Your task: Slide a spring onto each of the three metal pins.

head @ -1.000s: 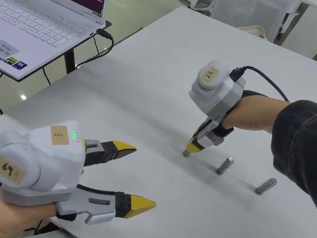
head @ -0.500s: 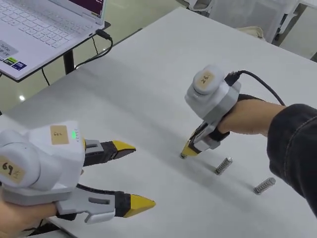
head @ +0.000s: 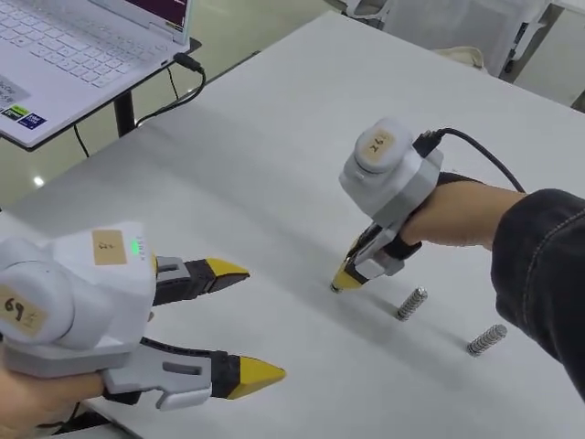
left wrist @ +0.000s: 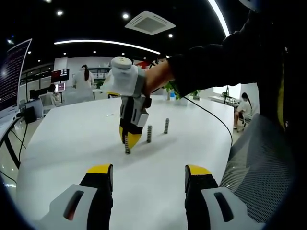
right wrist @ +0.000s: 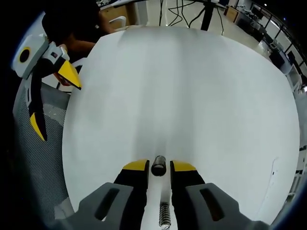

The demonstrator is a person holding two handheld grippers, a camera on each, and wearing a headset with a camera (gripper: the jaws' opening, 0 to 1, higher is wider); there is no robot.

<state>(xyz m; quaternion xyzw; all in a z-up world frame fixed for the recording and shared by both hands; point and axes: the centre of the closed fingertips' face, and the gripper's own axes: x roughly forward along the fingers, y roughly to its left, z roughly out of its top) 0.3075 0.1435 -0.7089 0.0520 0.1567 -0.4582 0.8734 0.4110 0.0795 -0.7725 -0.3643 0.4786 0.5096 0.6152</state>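
Note:
My right gripper (head: 344, 282) points down at the white table (head: 274, 155), shut on a small metal spring (right wrist: 159, 165) that stands upright between its yellow tips. The left gripper view shows that spring (left wrist: 127, 145) touching the table under the right gripper (left wrist: 129, 139). Two more springs stand upright just beyond it: one (head: 412, 304) close by, the other (head: 486, 339) farther right. They also appear in the left gripper view as the near spring (left wrist: 149, 133) and far spring (left wrist: 166, 125). My left gripper (head: 245, 320) hovers open at the near left, holding nothing.
An open laptop (head: 73, 46) sits on a stand at the far left, with a black cable (head: 187, 82) hanging by the table edge. A chair (head: 457, 27) stands past the far edge. The right gripper's cable (head: 480, 146) trails over the person's hand.
My right gripper has shifted slightly left along the table with the spring in its tips. The left gripper and the two standing springs have stayed put.

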